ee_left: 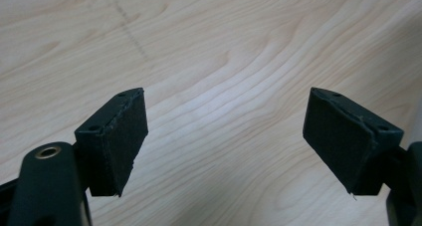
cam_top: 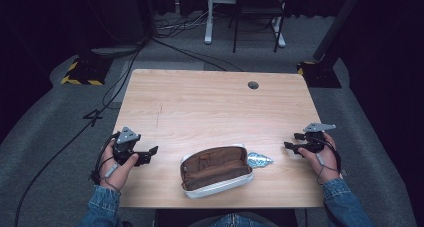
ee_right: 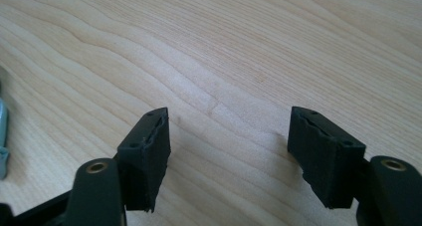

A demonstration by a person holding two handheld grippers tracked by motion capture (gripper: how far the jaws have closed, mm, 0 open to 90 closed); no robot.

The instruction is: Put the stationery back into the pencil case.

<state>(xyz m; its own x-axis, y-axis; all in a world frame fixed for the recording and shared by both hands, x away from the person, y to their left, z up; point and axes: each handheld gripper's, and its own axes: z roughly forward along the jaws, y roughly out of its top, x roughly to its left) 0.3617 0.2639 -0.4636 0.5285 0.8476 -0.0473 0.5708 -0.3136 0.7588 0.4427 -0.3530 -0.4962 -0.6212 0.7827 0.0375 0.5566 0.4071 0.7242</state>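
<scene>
Holding both grippers spread and empty, you have the open pouch (cam_top: 216, 170) lying lengthwise between them, its foil packet (cam_top: 259, 160) nearer your right gripper (cam_top: 292, 141) than your left gripper (cam_top: 151, 154).

The light wooden desk (cam_top: 210, 102) has a round cable hole (cam_top: 253, 85) toward one o'clock. Beyond its far edge, at twelve o'clock, a dark chair (cam_top: 257, 7) stands beside a white frame leg (cam_top: 208, 22). Black cables (cam_top: 115, 82) trail over the grey carpet (cam_top: 45, 137) at ten o'clock, near a yellow-and-black striped base (cam_top: 82, 73).
</scene>
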